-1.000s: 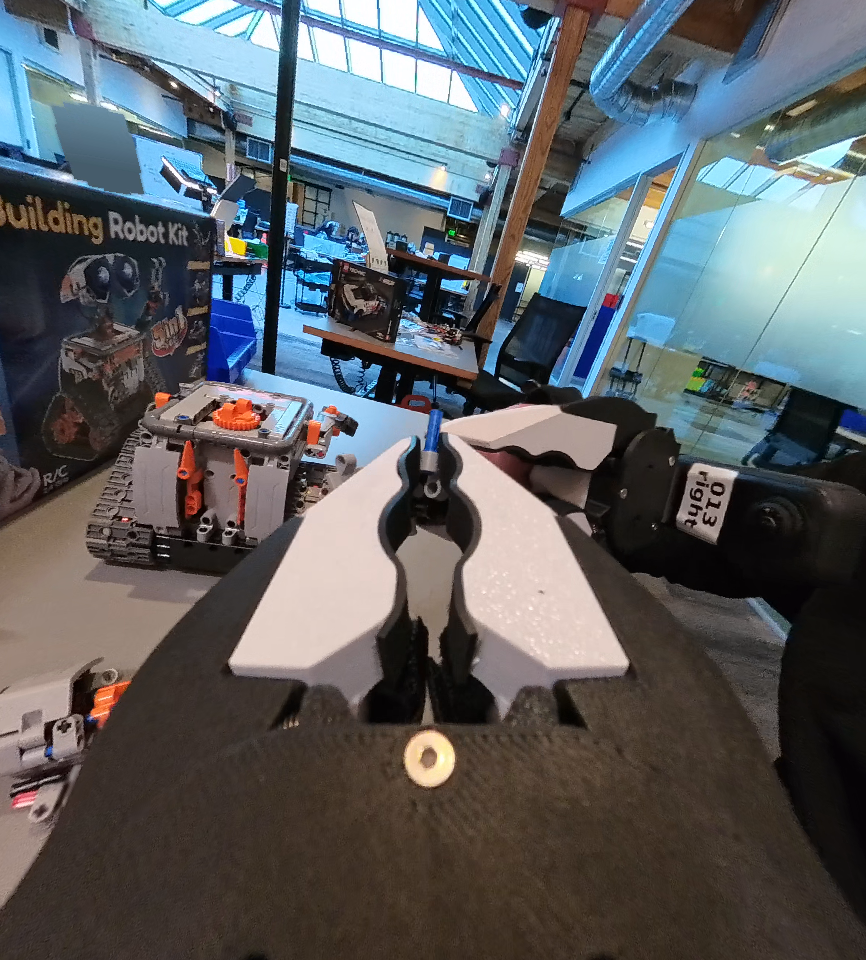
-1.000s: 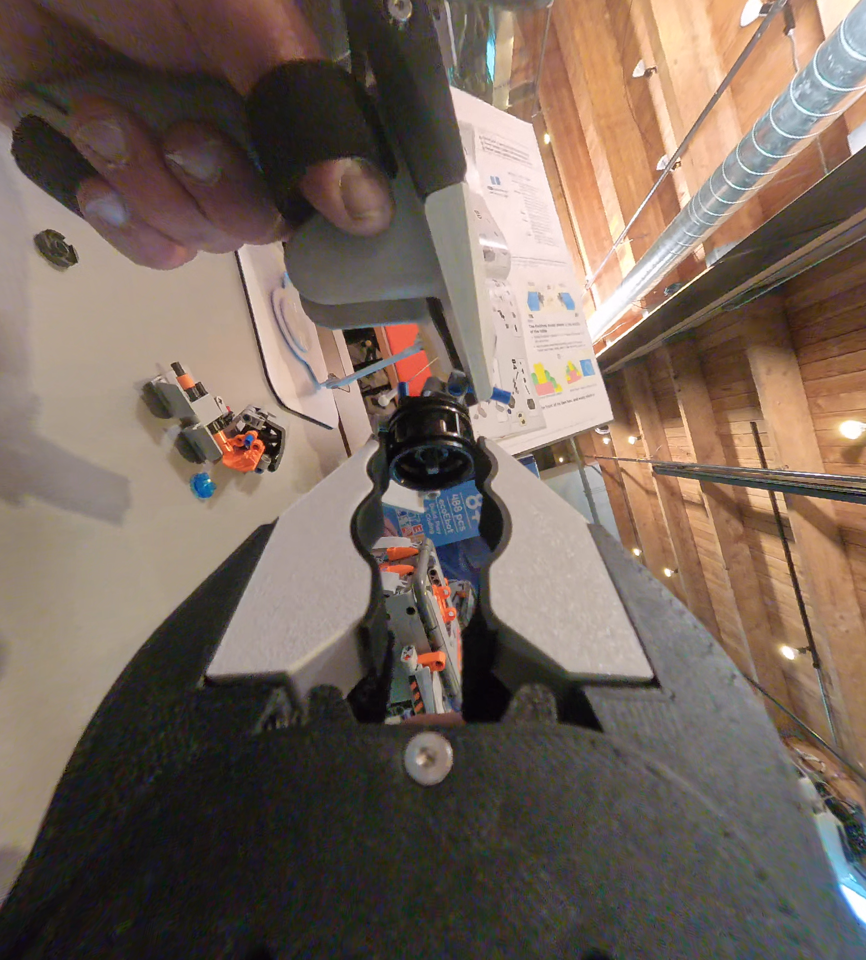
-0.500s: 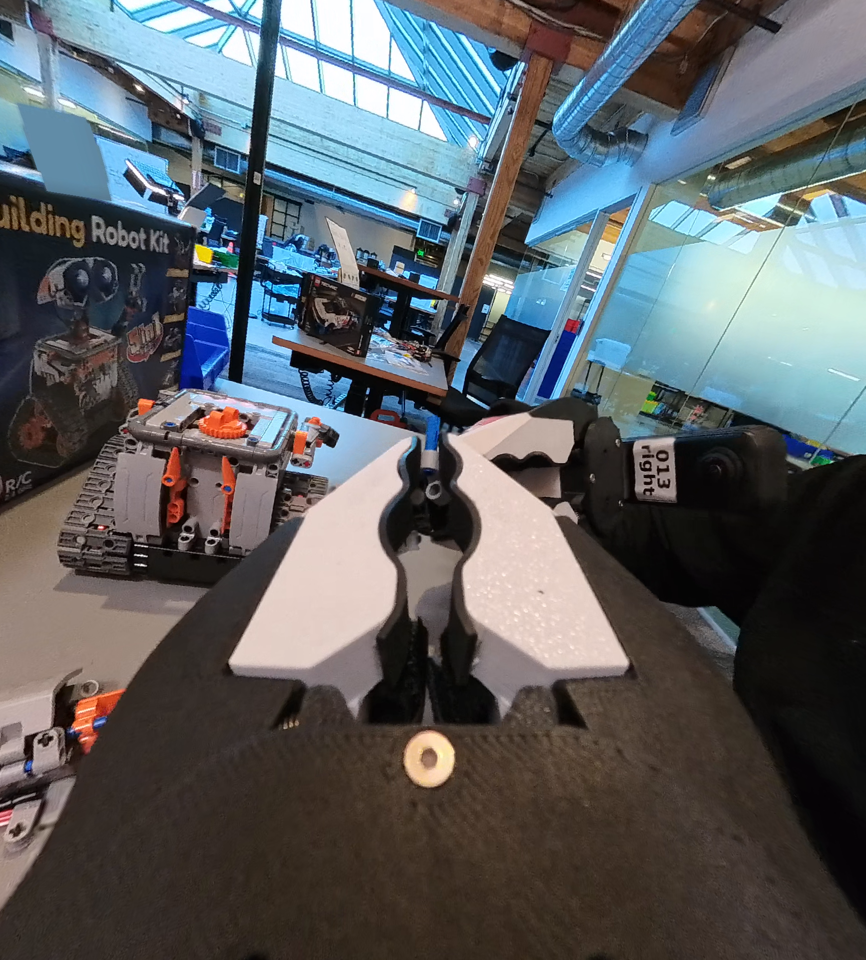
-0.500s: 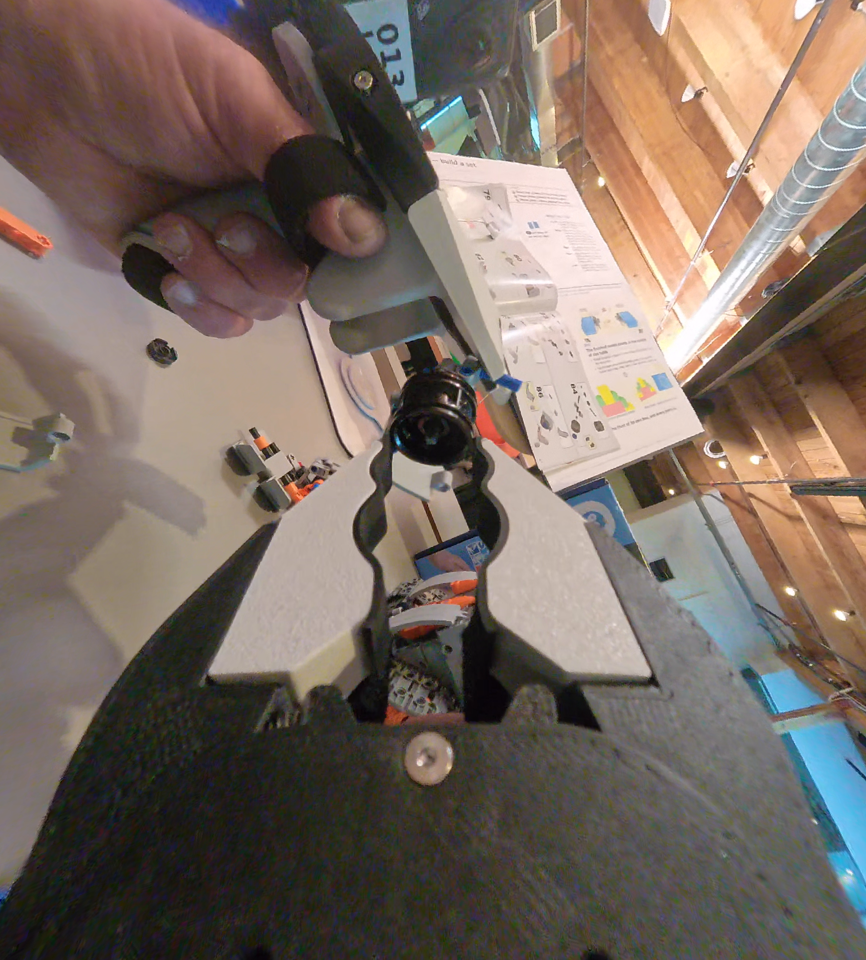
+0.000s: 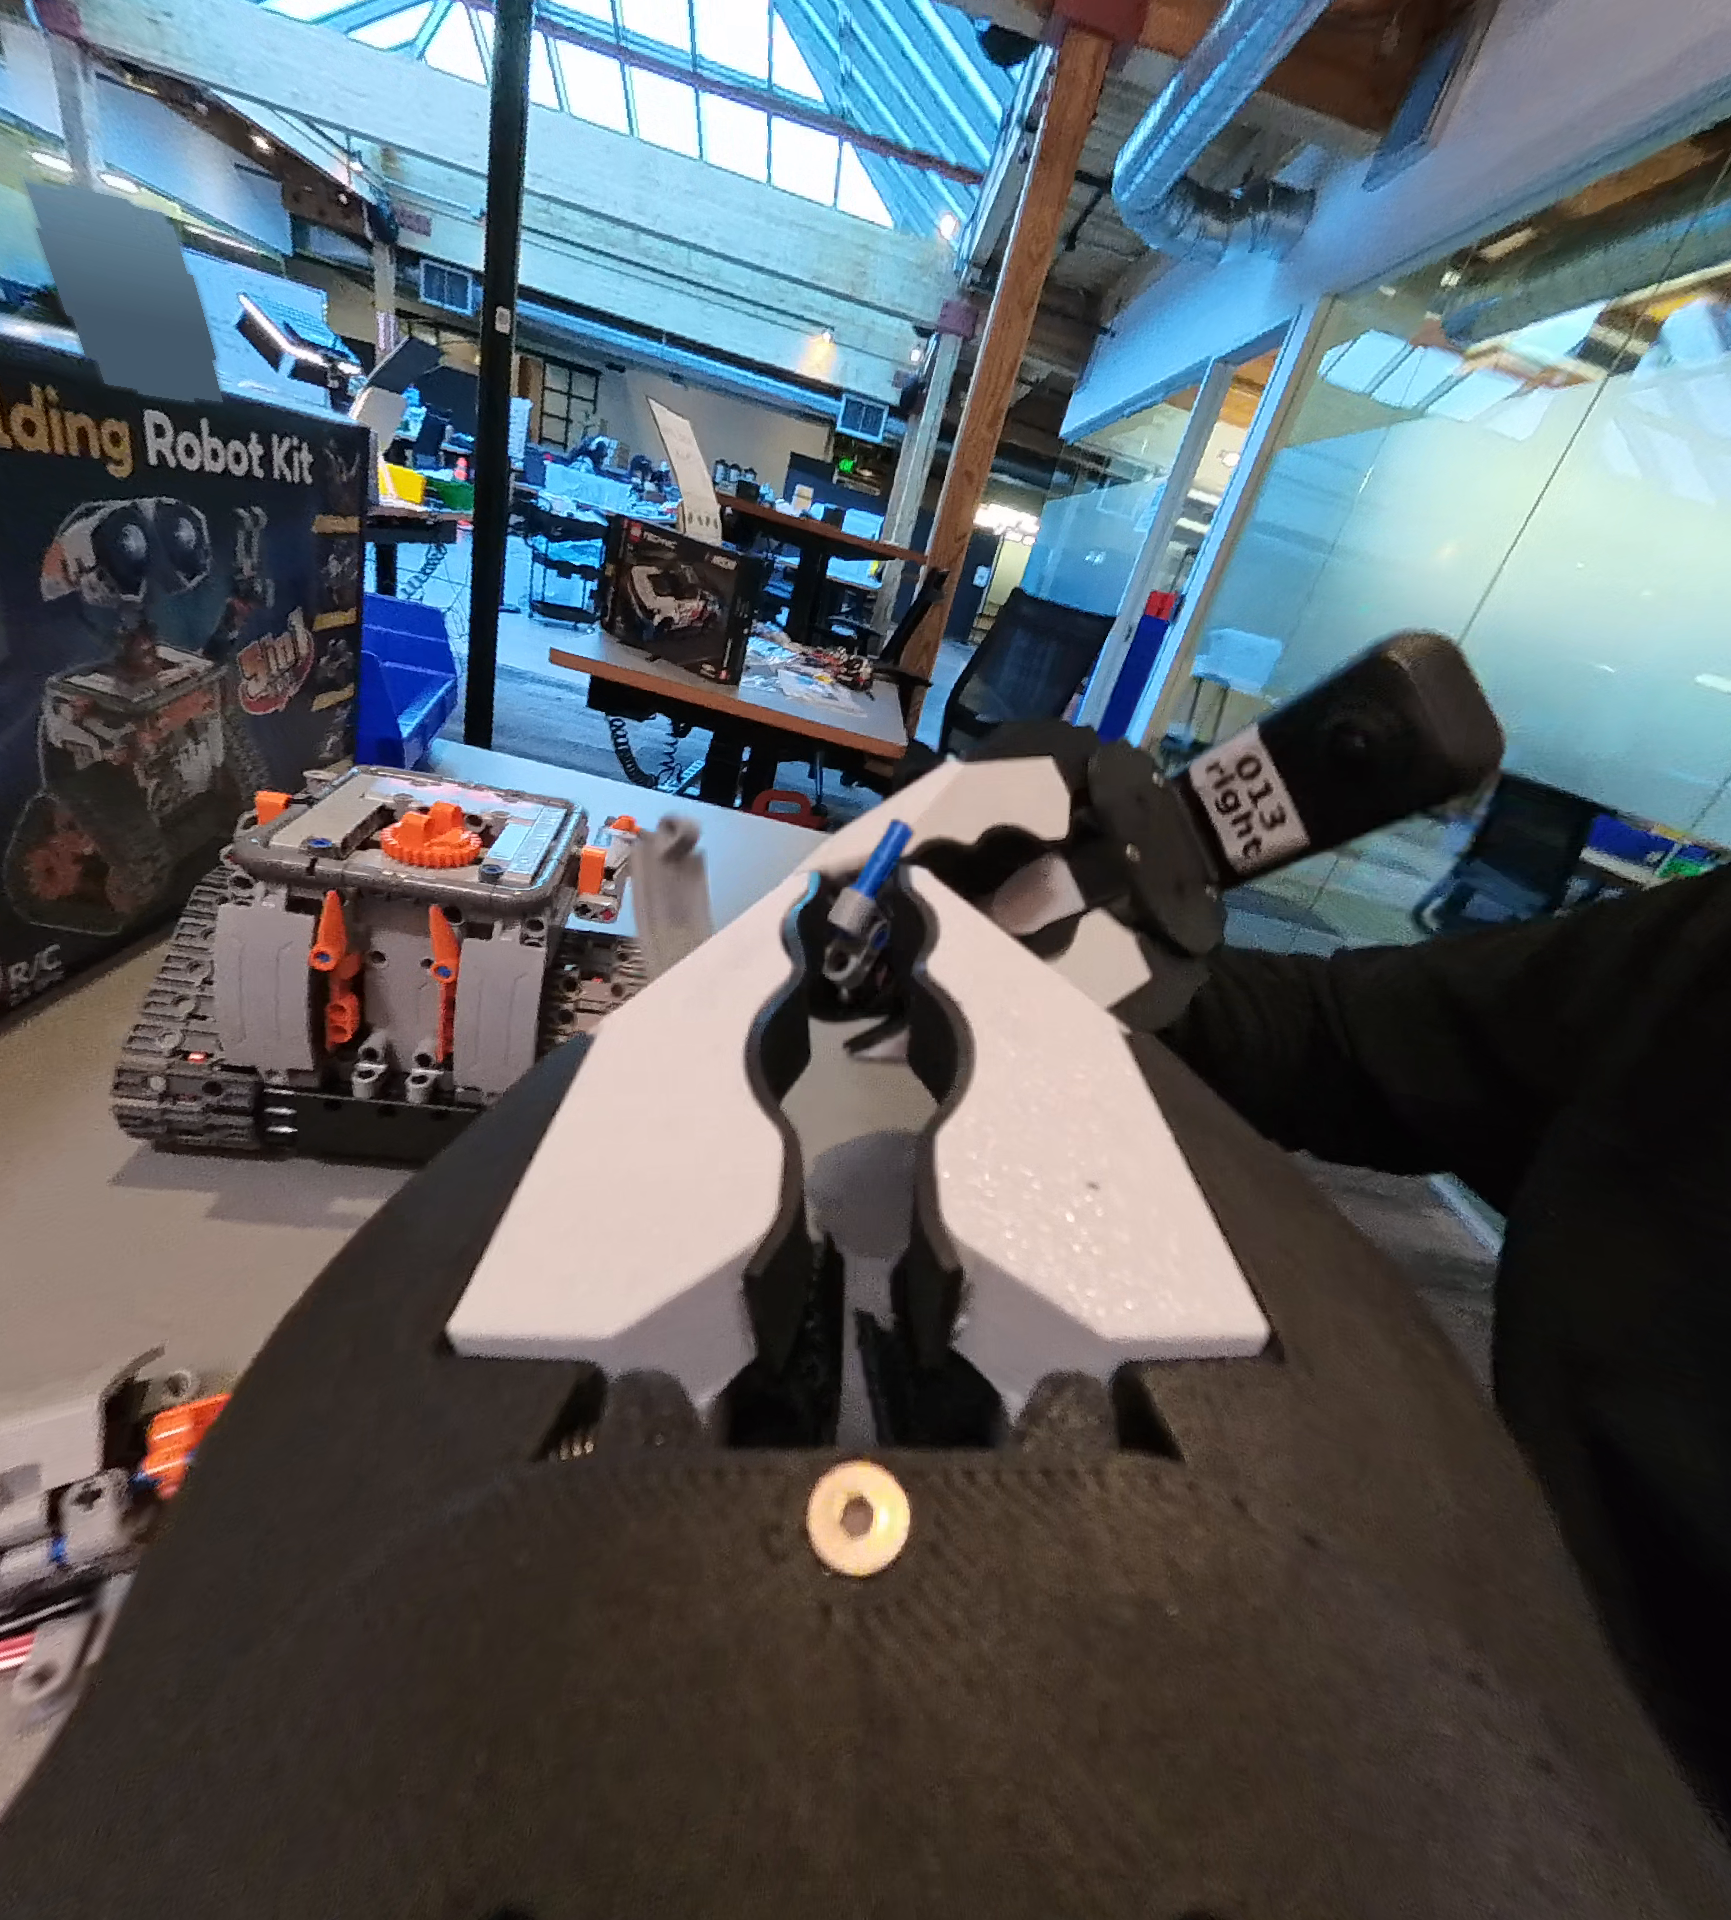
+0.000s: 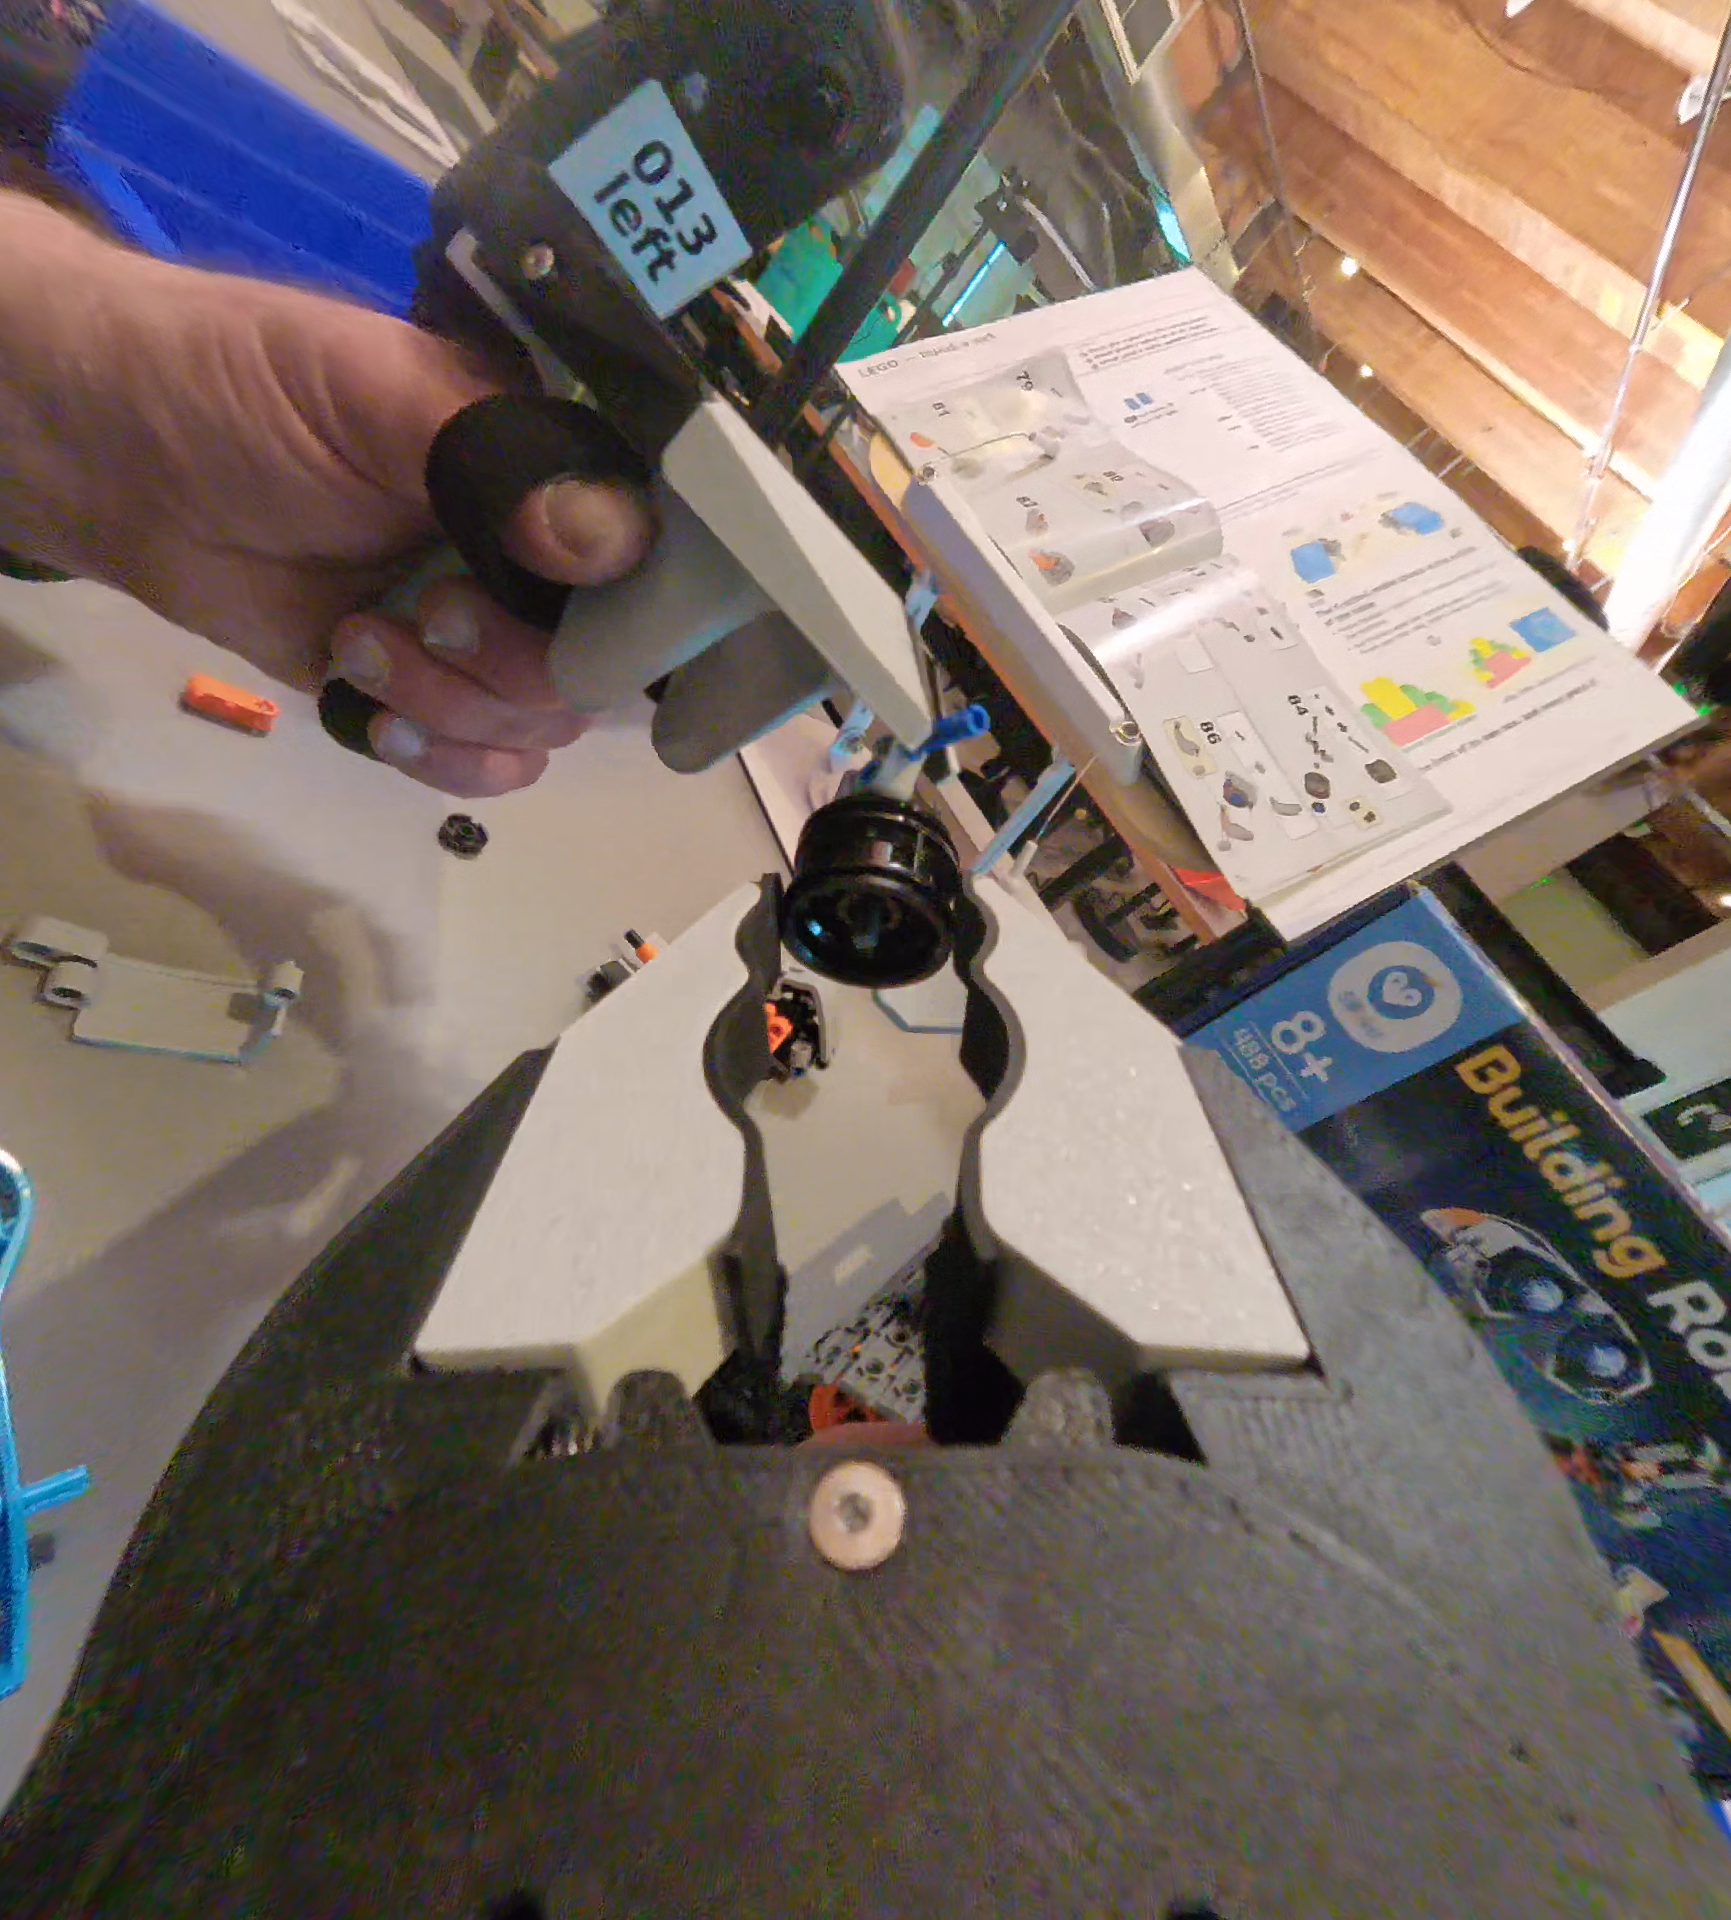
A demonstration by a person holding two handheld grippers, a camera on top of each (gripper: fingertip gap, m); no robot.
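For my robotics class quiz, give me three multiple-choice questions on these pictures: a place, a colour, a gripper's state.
1. Where is the tracked model? A on the table beside the kit box; B inside the box; C on the floor.
2. What colour is the pin at the left gripper's tips? A orange; B blue; C yellow.
3. The right gripper is: A open and empty; B out of view; C closed on the black wheel.
1 A: it stands on the tabletop next to the box. 2 B: the pin is plainly blue. 3 C: the wheel sits between its fingertips.
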